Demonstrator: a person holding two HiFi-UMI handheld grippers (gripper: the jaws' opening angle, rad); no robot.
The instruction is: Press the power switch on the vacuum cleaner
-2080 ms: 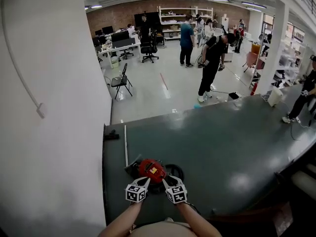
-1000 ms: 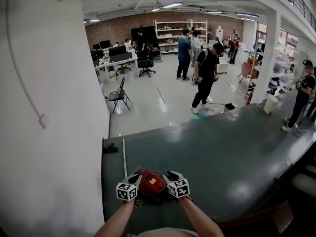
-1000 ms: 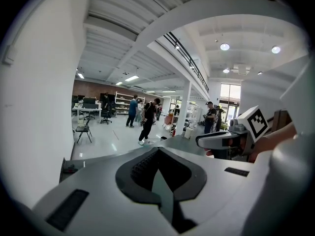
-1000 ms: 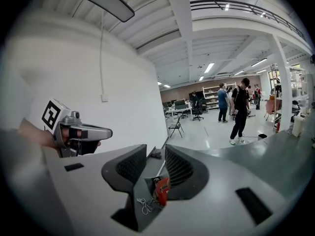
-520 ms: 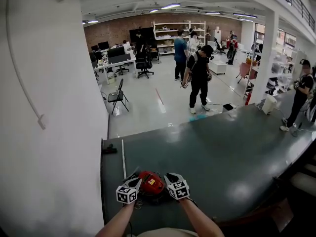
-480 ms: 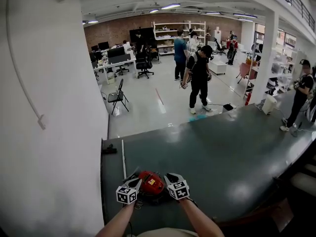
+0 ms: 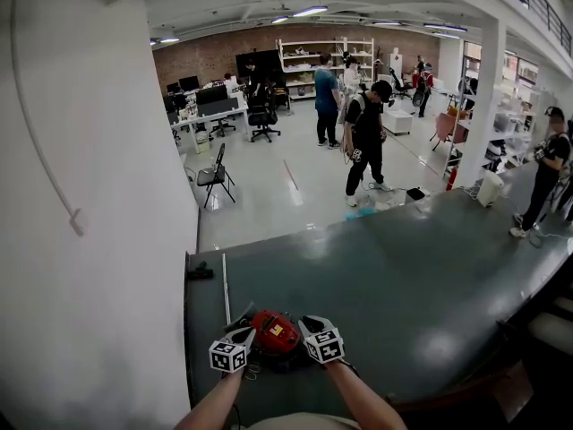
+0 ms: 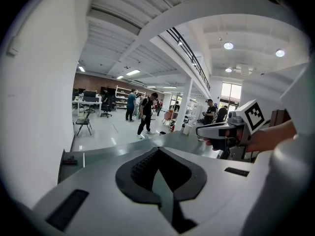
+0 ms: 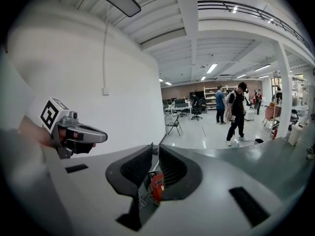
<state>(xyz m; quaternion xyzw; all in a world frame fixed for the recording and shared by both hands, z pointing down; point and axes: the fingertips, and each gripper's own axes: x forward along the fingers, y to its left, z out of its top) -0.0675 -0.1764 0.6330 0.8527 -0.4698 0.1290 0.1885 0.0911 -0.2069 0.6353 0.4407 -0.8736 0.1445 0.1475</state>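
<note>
A small red vacuum cleaner (image 7: 273,331) with a yellow label lies on the dark green table (image 7: 403,285), close to the near edge. My left gripper (image 7: 240,337) is just left of it and my right gripper (image 7: 309,325) just right of it. In the left gripper view the left gripper (image 8: 158,150) has its tips together with nothing between them. In the right gripper view the right gripper (image 9: 154,150) shows a narrow gap. The vacuum cleaner (image 9: 156,187) appears through that gap, beyond the pads, untouched by them.
A white wall (image 7: 89,240) runs along the table's left side. A thin white strip (image 7: 225,285) and a small black object (image 7: 199,271) lie near it on the table. A black cord (image 7: 336,361) trails by the vacuum. Several people stand on the floor beyond the table's far edge.
My left gripper has slid slightly down and toward me beside the vacuum. The right gripper has stayed put. A person in black has walked across the floor behind.
</note>
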